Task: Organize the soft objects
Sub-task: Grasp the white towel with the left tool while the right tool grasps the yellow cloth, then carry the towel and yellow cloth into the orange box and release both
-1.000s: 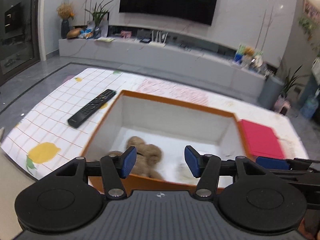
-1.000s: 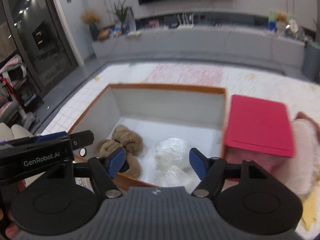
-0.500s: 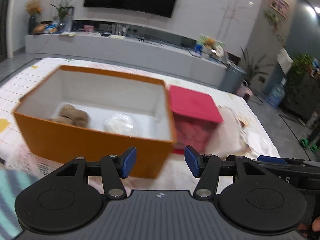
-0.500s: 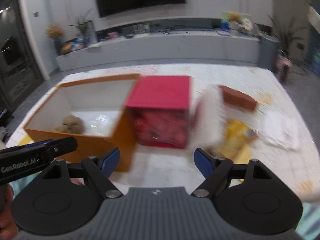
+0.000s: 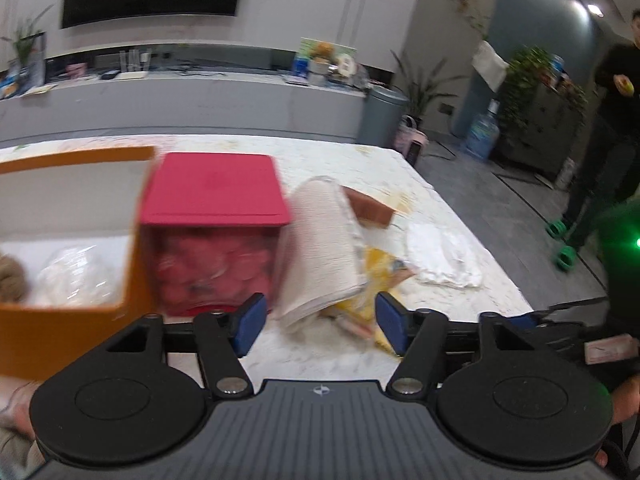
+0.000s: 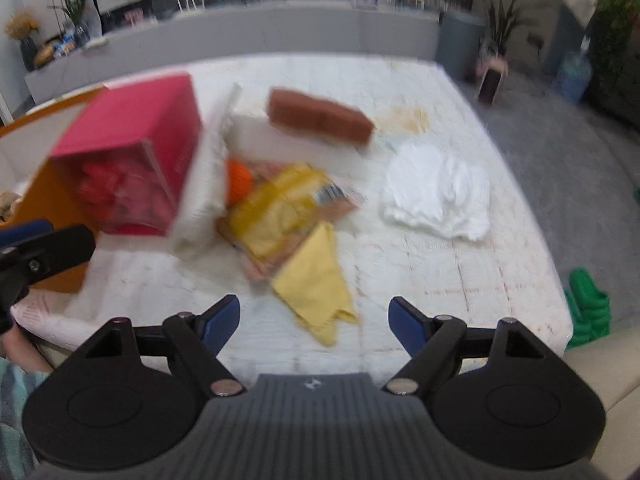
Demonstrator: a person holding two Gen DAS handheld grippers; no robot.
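An orange box [image 5: 60, 320] at the left holds a brown plush toy [image 5: 10, 276] and a white soft bundle [image 5: 76, 276]. Right of it stands a red-lidded box [image 5: 216, 188], also in the right wrist view [image 6: 132, 128]. A folded whitish towel [image 5: 320, 248] leans on it. A yellow cloth [image 6: 316, 284], a yellow packet [image 6: 276, 208], a brown block [image 6: 320, 118] and a crumpled white cloth [image 6: 436, 192] lie on the table. My left gripper [image 5: 318, 322] is open and empty before the towel. My right gripper [image 6: 314, 320] is open and empty above the yellow cloth.
The table's right edge [image 6: 560, 280] drops to a grey floor with green slippers [image 6: 588, 308]. A person in black [image 5: 600, 128] stands at the far right. A grey TV counter [image 5: 180, 104] runs behind the table.
Both grippers have swung right, away from the orange box toward the pile of cloths. Both stay open and empty.
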